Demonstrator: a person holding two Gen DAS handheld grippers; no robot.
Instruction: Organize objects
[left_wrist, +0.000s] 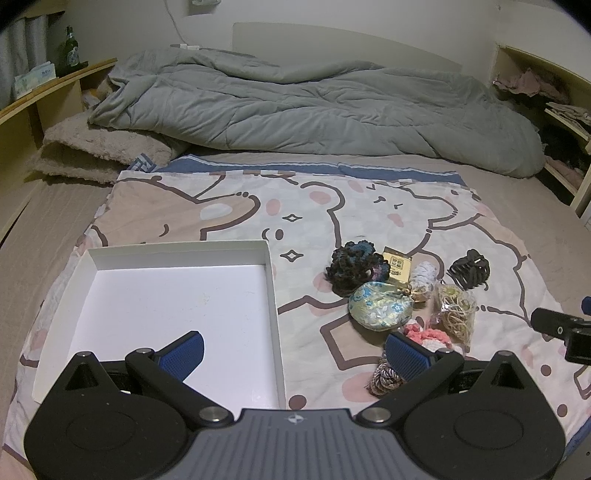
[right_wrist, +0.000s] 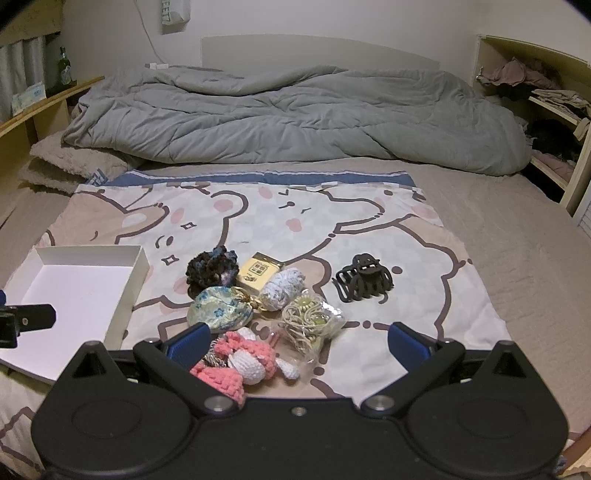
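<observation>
**Both grippers poised wide over a bed full of trinkets**

We see a rumpled grey quilted duvet heaped across the far half of the bed, a fuzzy beige blanket folded at its left end, and wooden shelves on either side, a green bottle standing on the left one. Nearer us lies a cartoon bear cloth, smooth and flat, and on it everything we care about.

At the left sits the shallow white box, cardboard, square-cornered, nothing in it. Just beside its right wall the pile begins: a dark crocheted scrunchie, a small yellow packet, a pale knitted scrunchie, a glossy floral brocade pouch, a clear bag of hair ties, and a pink and white crocheted doll nearest us. A black claw clip rests apart to the right. A twisted cord scrunchie lies close by the left gripper's right finger.

Our left gripper hovers level, straddling the box's right wall, jaws spread wide and holding nothing. Our right gripper hangs low over the doll, jaws likewise wide apart, the doll between them, though we cannot tell whether the left pad touches it
</observation>
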